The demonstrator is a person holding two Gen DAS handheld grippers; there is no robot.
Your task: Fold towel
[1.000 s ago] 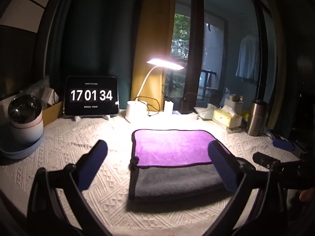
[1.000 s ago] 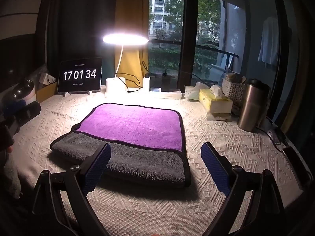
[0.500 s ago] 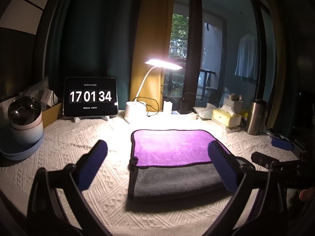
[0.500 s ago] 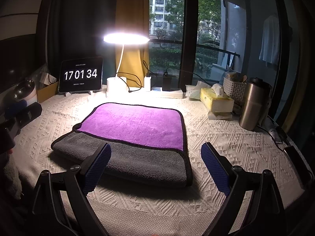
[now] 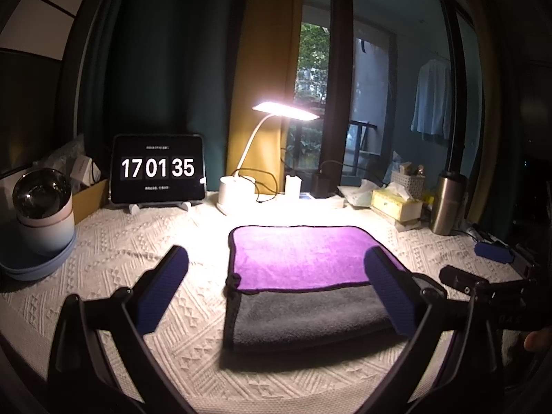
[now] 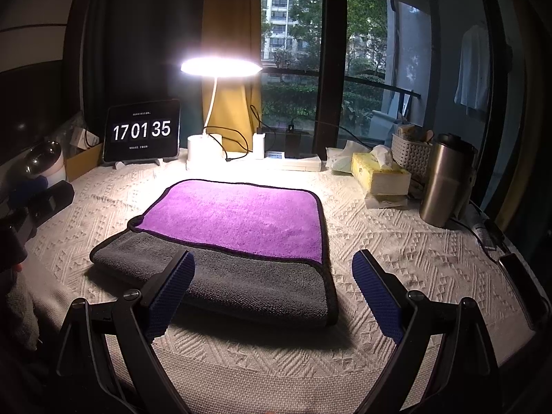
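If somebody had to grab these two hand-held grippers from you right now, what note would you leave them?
Left hand-held gripper: open, holding nothing, hovering in front of the towel.
Right hand-held gripper: open, holding nothing, near the towel's front right corner.
Towel: lies flat on the white table cover, already folded once, purple layer over grey, with a grey strip showing along the near edge.
Left: probably another fold, then square the edges.

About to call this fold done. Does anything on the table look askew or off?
Only the fold. The towel's purple layer stops short of the near edge, leaving a grey strip showing, and its left corner pokes out past the layer below. Nothing looks spilled or tipped; both grippers are open, clear of it.
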